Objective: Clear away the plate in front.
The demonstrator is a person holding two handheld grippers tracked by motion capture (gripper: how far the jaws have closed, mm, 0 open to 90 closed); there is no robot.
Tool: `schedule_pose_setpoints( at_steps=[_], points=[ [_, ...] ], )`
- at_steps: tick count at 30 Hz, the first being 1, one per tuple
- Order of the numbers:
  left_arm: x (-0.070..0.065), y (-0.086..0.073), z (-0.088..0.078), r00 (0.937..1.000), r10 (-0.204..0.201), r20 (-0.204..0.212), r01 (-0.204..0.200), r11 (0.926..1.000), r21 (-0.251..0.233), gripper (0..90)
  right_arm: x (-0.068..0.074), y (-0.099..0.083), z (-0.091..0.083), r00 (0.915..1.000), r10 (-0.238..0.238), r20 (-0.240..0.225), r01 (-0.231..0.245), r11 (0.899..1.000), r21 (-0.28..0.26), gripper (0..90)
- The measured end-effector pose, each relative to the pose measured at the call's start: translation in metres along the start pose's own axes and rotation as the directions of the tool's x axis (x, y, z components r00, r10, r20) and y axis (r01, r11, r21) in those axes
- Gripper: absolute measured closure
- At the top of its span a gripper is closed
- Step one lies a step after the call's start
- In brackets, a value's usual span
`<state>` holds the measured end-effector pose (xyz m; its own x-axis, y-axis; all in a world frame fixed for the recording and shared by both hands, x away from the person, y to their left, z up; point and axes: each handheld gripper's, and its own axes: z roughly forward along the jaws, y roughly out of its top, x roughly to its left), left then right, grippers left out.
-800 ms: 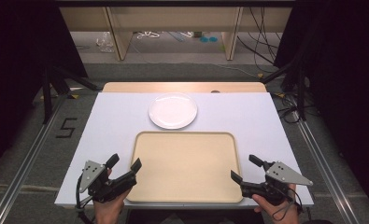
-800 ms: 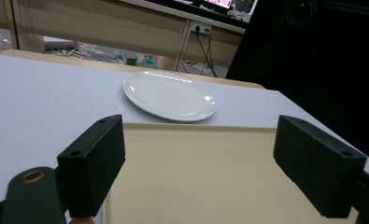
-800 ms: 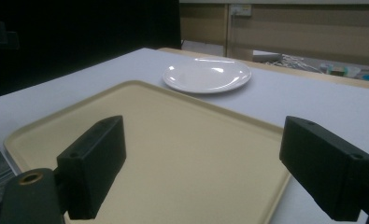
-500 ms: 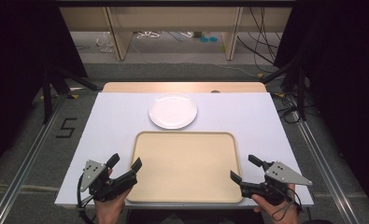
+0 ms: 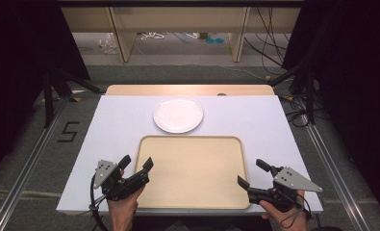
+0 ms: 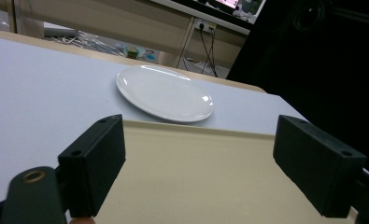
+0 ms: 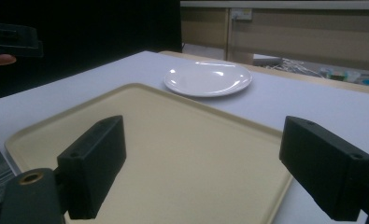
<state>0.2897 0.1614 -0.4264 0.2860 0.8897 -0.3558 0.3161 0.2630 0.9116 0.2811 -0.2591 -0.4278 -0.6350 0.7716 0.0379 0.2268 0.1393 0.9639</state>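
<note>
A beige tray point(image 5: 193, 169) lies on the white table near its front edge, with nothing on it. Just beyond its far rim sits a white plate point(image 5: 178, 114), bare. My left gripper point(image 5: 135, 162) hovers at the tray's front left corner, jaws wide open with nothing between them. At the front right corner my right gripper point(image 5: 252, 173) is open too and points in over the tray. In the left gripper view the plate point(image 6: 164, 92) lies past the tray point(image 6: 205, 182). From the right gripper view the tray point(image 7: 173, 158) spreads below the jaws and the plate point(image 7: 208, 78) rests behind it.
The white table top point(image 5: 115, 130) lies on a wooden board point(image 5: 187, 89) that shows at the far edge. Black stands point(image 5: 57, 84) and cables point(image 5: 298, 113) flank the table on the floor. Shelving legs point(image 5: 122, 33) stand beyond.
</note>
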Motion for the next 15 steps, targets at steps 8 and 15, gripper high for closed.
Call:
schedule_pose_setpoints(
  at_steps=[8, 15],
  points=[
    [-0.004, 0.005, 0.012, 1.0000, -0.007, 0.004, 0.007, 1.0000, -0.002, 16.6, -0.001, 0.000, -0.001, 1.0000, 0.002, 0.005, -0.002, 1.000, -0.020, 15.5],
    [-0.007, 0.011, 0.030, 1.0000, -0.005, 0.003, 0.005, 1.0000, 0.002, 16.6, -0.001, 0.001, -0.001, 1.0000, 0.001, 0.002, -0.001, 1.000, -0.018, 15.5]
  ],
)
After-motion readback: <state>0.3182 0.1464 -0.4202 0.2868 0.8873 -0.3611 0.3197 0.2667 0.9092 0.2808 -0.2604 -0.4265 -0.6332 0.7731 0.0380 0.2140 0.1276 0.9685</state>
